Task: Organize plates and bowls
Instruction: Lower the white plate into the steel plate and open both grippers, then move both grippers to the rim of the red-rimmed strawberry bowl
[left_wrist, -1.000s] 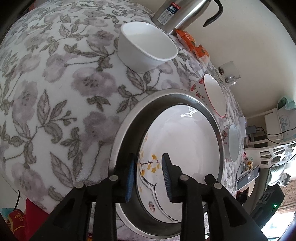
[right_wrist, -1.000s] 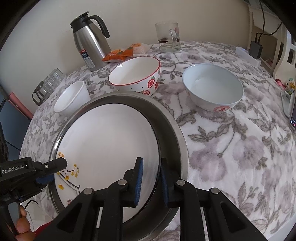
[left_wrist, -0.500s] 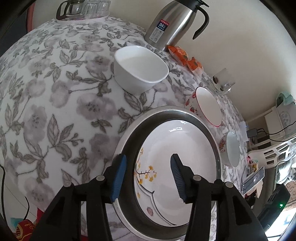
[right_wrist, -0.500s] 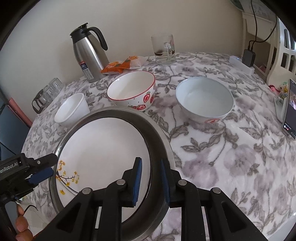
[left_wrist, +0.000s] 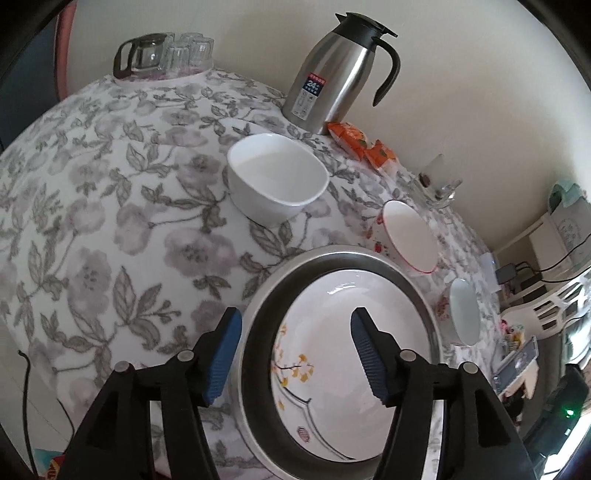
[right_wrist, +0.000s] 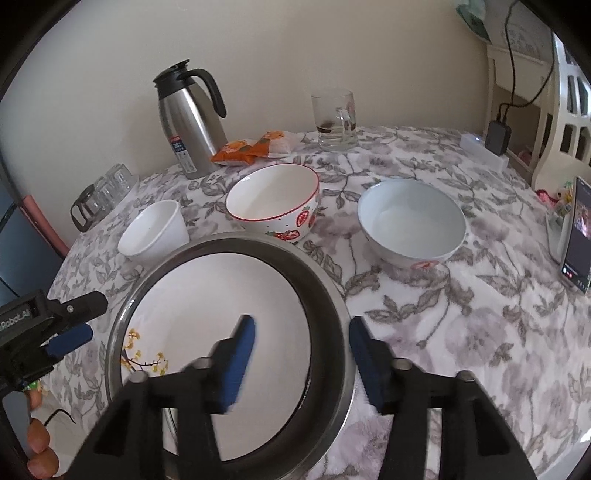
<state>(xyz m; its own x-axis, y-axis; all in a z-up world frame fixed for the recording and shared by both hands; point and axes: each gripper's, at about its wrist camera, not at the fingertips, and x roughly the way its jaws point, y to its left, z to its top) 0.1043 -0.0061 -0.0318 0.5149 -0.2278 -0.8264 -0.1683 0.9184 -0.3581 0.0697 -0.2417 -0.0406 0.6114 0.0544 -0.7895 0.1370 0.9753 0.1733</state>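
Observation:
A steel basin (left_wrist: 419, 295) (right_wrist: 327, 295) sits on the flowered tablecloth with a white plate (left_wrist: 332, 295) (right_wrist: 221, 295) bearing yellow blossoms lying inside it. My left gripper (left_wrist: 295, 350) (right_wrist: 92, 317) straddles the basin's left rim. Its jaws are opening and the pads stand clear of the metal. My right gripper (right_wrist: 301, 350) straddles the right rim, jaws also opening, pads off it. Behind the basin stand a small white bowl (left_wrist: 277, 181) (right_wrist: 153, 232), a strawberry bowl (left_wrist: 406, 236) (right_wrist: 273, 203) and a pale blue bowl (left_wrist: 463, 314) (right_wrist: 412, 221).
At the back by the wall stand a steel thermos (left_wrist: 332, 81) (right_wrist: 188, 122), orange snack packets (right_wrist: 255, 147), a glass mug (right_wrist: 334, 122) and a glass jug with tumblers (left_wrist: 162, 55). A phone (right_wrist: 576, 236) leans at the right table edge.
Both grippers were shut on the basin's rim and have spread apart, letting it go. The left one has also lifted, so more of the table shows.

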